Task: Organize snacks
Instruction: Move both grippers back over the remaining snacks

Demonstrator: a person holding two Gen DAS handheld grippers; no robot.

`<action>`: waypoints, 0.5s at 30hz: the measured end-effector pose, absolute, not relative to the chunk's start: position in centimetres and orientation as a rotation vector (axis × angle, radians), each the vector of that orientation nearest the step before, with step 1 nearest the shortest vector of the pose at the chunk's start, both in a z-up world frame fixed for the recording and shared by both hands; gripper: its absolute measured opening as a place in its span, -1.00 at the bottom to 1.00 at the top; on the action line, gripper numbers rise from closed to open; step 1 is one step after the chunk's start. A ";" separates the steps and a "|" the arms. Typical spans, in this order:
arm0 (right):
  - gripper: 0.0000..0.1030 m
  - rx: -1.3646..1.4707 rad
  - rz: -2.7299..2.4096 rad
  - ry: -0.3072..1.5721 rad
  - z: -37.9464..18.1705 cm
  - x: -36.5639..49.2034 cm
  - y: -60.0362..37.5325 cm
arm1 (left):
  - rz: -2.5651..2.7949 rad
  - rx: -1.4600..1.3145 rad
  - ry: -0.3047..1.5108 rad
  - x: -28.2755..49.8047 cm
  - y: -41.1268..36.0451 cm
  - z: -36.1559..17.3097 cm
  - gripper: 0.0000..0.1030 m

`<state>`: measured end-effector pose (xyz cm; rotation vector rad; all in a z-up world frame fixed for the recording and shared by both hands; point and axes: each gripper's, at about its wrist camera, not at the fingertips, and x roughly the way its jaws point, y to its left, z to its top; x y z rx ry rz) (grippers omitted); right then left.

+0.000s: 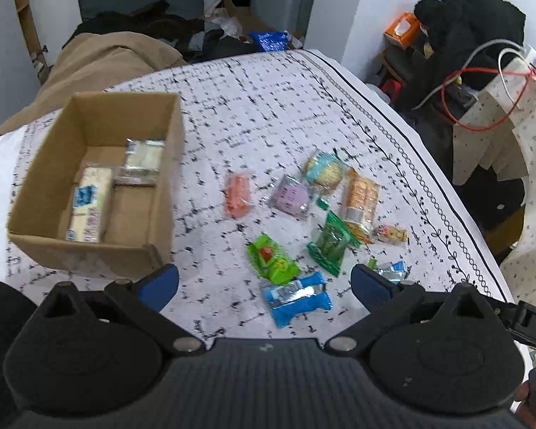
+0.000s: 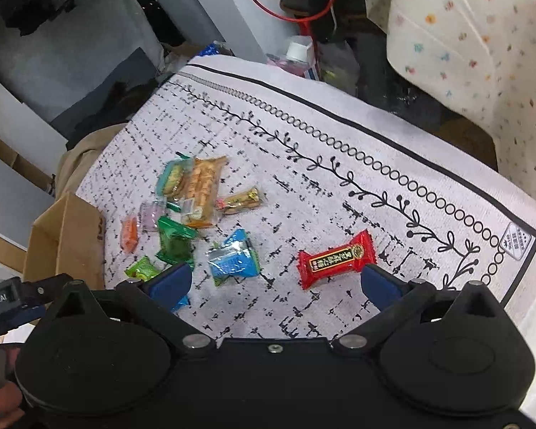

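Observation:
A cardboard box (image 1: 153, 193) stands on the patterned cloth at the left, with two pale snack packs (image 1: 89, 203) inside. To its right lie several loose wrapped snacks, among them a blue packet (image 1: 296, 296), a green one (image 1: 273, 259) and an orange biscuit pack (image 1: 361, 196). My left gripper (image 1: 264, 286) hovers open just above the blue packet, holding nothing. In the right wrist view a red candy bar (image 2: 337, 259) lies apart from the pile, just ahead of my open right gripper (image 2: 277, 282). A blue-and-silver packet (image 2: 234, 259) lies left of it.
The cloth's bordered edge (image 2: 375, 136) drops off at the right toward a floral-covered chair (image 2: 464, 35) and red cable (image 1: 482, 107). A tan blanket (image 1: 103, 60) and dark clutter lie beyond the far edge. The box's corner (image 2: 64, 236) shows left of the right gripper.

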<state>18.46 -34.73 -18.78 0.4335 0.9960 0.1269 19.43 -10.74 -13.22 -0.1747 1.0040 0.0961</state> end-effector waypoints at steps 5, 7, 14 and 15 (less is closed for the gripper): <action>0.81 0.469 0.118 1.034 -20.0 19.3 -35.2 | 0.102 -0.171 1.038 20.4 -11.8 -15.2 0.94; 0.73 0.491 0.114 1.046 -20.6 19.6 -35.6 | 0.107 -0.180 1.040 20.7 -12.0 -15.8 0.91; 0.38 0.550 0.102 1.117 -22.8 20.7 -36.3 | 0.101 -0.197 1.090 21.8 -12.9 -19.0 0.70; 0.36 0.552 0.098 1.126 -23.1 20.9 -36.3 | 0.105 -0.196 1.100 22.0 -13.1 -19.6 0.70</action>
